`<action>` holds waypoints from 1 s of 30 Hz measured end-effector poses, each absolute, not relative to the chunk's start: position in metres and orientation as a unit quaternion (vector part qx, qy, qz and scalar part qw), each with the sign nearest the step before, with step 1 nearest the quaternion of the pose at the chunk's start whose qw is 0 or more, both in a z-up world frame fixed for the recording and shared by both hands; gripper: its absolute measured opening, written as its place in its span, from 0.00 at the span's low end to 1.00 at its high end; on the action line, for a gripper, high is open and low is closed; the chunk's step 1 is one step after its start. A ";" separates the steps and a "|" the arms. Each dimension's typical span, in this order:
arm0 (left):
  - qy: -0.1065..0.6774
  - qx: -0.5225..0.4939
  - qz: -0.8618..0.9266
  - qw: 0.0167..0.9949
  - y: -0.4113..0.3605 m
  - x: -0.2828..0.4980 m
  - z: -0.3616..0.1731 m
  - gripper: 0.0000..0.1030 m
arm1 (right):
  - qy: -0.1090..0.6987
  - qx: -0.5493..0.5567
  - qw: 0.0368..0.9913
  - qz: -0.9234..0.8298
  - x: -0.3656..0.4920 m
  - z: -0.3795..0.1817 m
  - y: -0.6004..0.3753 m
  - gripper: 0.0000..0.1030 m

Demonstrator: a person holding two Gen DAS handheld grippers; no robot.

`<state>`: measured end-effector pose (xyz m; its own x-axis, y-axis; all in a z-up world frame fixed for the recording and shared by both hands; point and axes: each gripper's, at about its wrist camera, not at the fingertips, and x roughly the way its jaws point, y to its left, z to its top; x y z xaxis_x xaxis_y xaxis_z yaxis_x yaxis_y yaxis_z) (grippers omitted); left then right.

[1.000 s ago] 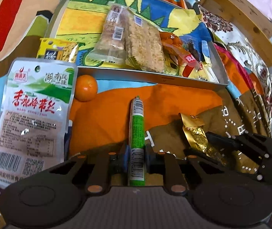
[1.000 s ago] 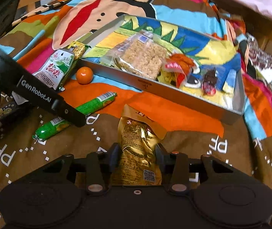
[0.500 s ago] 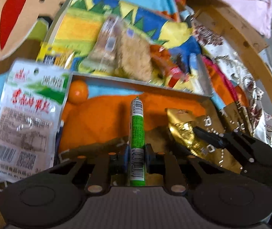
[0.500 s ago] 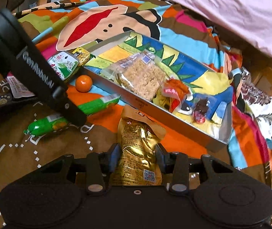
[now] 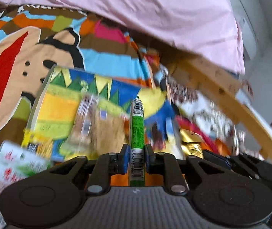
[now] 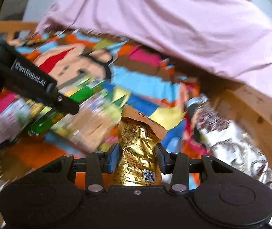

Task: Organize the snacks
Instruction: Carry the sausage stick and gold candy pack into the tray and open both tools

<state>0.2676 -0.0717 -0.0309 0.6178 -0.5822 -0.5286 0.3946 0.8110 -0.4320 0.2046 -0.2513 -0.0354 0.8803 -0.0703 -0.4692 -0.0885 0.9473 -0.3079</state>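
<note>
Two snacks aloft above bed: left gripper (image 5: 137, 159) fingers clamped tight on green sausage stick (image 5: 137, 131), right gripper (image 6: 136, 159) fingers narrowly pinching gold packet (image 6: 138, 148). Tray (image 5: 40, 103) ahead. Risk: crinkly foil slipping mid-carry, landing outside tray.

Two grippers (image 5: 136, 159) (image 6: 136, 157), one green sausage stick (image 5: 136, 126), one gold packet (image 6: 136, 143), one tray (image 5: 38, 99)

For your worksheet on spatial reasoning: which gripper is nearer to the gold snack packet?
Right. The right gripper is clamped on the gold snack packet; the left gripper, beside it, holds the green sausage stick.
</note>
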 end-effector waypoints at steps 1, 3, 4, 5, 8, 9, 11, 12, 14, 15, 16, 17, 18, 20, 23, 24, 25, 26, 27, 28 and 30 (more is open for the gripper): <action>0.332 -0.147 -0.272 0.891 -0.075 0.275 -0.031 0.18 | 0.237 -0.157 0.959 -0.004 0.209 -0.034 -0.257 0.42; 0.315 -0.149 -0.264 0.899 -0.085 0.287 -0.031 0.18 | 0.227 -0.142 0.963 -0.022 0.217 -0.034 -0.267 0.42; 0.309 -0.145 -0.260 0.903 -0.087 0.291 -0.031 0.18 | 0.224 -0.134 0.965 -0.029 0.220 -0.037 -0.273 0.42; 0.302 -0.138 -0.257 0.907 -0.092 0.296 -0.032 0.18 | 0.225 -0.127 0.965 -0.035 0.222 -0.039 -0.277 0.42; 0.280 -0.115 -0.256 0.918 -0.105 0.307 -0.034 0.18 | 0.230 -0.133 0.962 -0.054 0.229 -0.050 -0.284 0.42; 0.272 -0.106 -0.255 0.922 -0.110 0.311 -0.035 0.18 | 0.231 -0.135 0.962 -0.058 0.233 -0.053 -0.285 0.42; 0.262 -0.096 -0.256 0.925 -0.118 0.316 -0.040 0.18 | 0.231 -0.130 0.962 -0.064 0.242 -0.057 -0.288 0.42; 0.262 -0.094 -0.259 0.925 -0.121 0.320 -0.043 0.18 | 0.230 -0.127 0.963 -0.066 0.247 -0.059 -0.288 0.43; 0.259 -0.086 -0.259 0.927 -0.128 0.327 -0.052 0.18 | 0.230 -0.122 0.963 -0.069 0.258 -0.065 -0.288 0.43; 0.257 -0.083 -0.258 0.928 -0.130 0.329 -0.056 0.18 | 0.232 -0.120 0.963 -0.070 0.264 -0.068 -0.289 0.43; 0.259 -0.082 -0.257 0.928 -0.132 0.332 -0.059 0.18 | 0.234 -0.118 0.962 -0.070 0.269 -0.071 -0.289 0.43; 0.262 -0.085 -0.255 0.927 -0.134 0.335 -0.064 0.18 | 0.237 -0.118 0.962 -0.071 0.273 -0.074 -0.289 0.43; 0.266 -0.091 -0.253 0.926 -0.135 0.338 -0.067 0.18 | 0.241 -0.117 0.961 -0.071 0.277 -0.077 -0.289 0.43; 0.273 -0.093 -0.254 0.923 -0.137 0.342 -0.074 0.18 | 0.245 -0.117 0.960 -0.070 0.283 -0.083 -0.289 0.43; 0.279 -0.081 -0.251 0.923 -0.141 0.344 -0.084 0.18 | 0.255 -0.116 0.958 -0.066 0.291 -0.089 -0.288 0.43; 0.283 -0.081 -0.253 0.922 -0.142 0.344 -0.088 0.18 | 0.258 -0.117 0.957 -0.065 0.293 -0.092 -0.287 0.43; 0.287 -0.080 -0.253 0.920 -0.143 0.344 -0.091 0.18 | 0.262 -0.118 0.956 -0.064 0.294 -0.093 -0.286 0.43; 0.289 -0.078 -0.252 0.920 -0.144 0.344 -0.093 0.18 | 0.266 -0.119 0.955 -0.062 0.295 -0.095 -0.285 0.43; 0.289 -0.074 -0.250 0.921 -0.145 0.344 -0.095 0.18 | 0.269 -0.119 0.954 -0.061 0.296 -0.096 -0.284 0.44; 0.289 -0.069 -0.248 0.922 -0.146 0.343 -0.096 0.18 | 0.275 -0.120 0.952 -0.058 0.297 -0.098 -0.283 0.44; 0.289 -0.065 -0.244 0.923 -0.146 0.343 -0.096 0.18 | 0.284 -0.122 0.949 -0.058 0.299 -0.101 -0.283 0.44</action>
